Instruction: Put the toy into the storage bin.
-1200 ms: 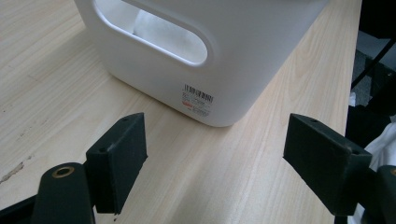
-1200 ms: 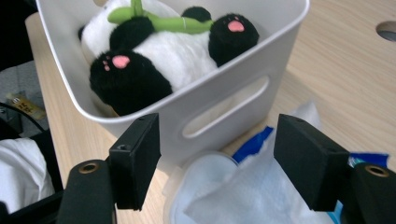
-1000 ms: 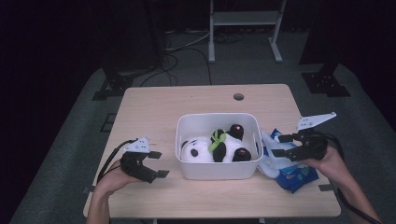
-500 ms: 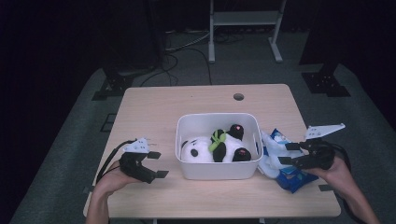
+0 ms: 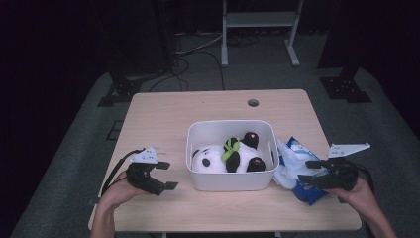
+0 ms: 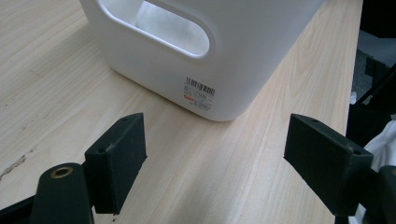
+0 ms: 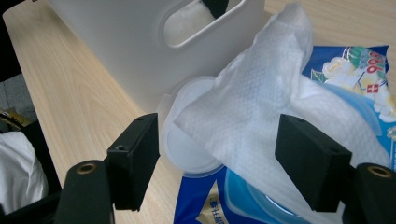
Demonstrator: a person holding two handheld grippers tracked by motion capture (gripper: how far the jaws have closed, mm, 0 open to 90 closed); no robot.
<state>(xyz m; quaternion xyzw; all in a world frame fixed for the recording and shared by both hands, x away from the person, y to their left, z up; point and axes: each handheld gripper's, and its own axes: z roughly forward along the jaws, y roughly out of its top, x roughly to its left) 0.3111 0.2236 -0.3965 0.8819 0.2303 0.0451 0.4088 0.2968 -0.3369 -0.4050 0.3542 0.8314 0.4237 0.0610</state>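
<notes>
1. The right gripper [image 7: 215, 163] has its jaws wide apart, one on each side of the white wipe [image 7: 261, 93] that sticks up out of the blue wipe pack [image 7: 364, 60]. The pads do not press on it yet.
2. The pack lies on the table [image 5: 163, 119], just beside the right wall of the white bin [image 5: 230, 181], and its round clear lid [image 7: 187, 140] is flipped open toward the bin.
3. The left gripper [image 5: 166, 174] rests low over the table to the left of the bin. Its jaws are apart too, with nothing between them.
4. What could go wrong: the wipe is thin and floppy, so the jaws could close on just a corner and it could tear or slip out.
5. Nothing holds the pack down (the left gripper is well apart from it), so a pull could lift the whole pack, or drag out more wipes in a bunch.
6. The open lid sits near one jaw, so that jaw could catch it instead.
7. The high view shows a panda toy [image 5: 223, 157] lying in the bin, and both hands at once.
8. The right gripper view shows the bumpy wipe and the lid up close, which look like a white blob from above.
9. The left gripper view shows the bin's handle hole [image 6: 159, 25] and a small label [image 6: 200, 93].
</notes>
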